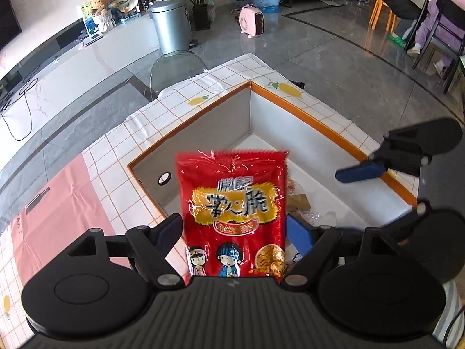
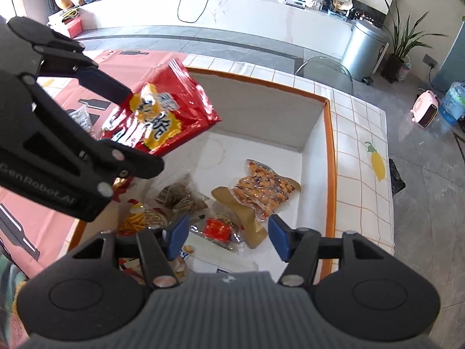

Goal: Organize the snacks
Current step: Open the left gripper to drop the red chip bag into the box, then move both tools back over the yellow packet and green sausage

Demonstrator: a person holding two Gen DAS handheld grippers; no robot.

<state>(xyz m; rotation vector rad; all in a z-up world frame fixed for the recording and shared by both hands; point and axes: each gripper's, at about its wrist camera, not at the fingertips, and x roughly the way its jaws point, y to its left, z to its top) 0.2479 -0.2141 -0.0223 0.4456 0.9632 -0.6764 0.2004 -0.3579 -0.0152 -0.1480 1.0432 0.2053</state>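
Fingers of left gripper clamp glossy red snack bag.

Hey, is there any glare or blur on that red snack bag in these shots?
Left wrist view: the red snack bag is sharp, with white glare streaks on its crinkled foil. Right wrist view: the bag looks softer, with glare washing out part of its print.

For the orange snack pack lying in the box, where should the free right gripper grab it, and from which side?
Judging by its pose, come straight down with the open right gripper onto the orange snack pack, which lies flat and alone on the box floor. Pinch its crimped end seam nearest the far wall: thin, flat, clear of the other packets.
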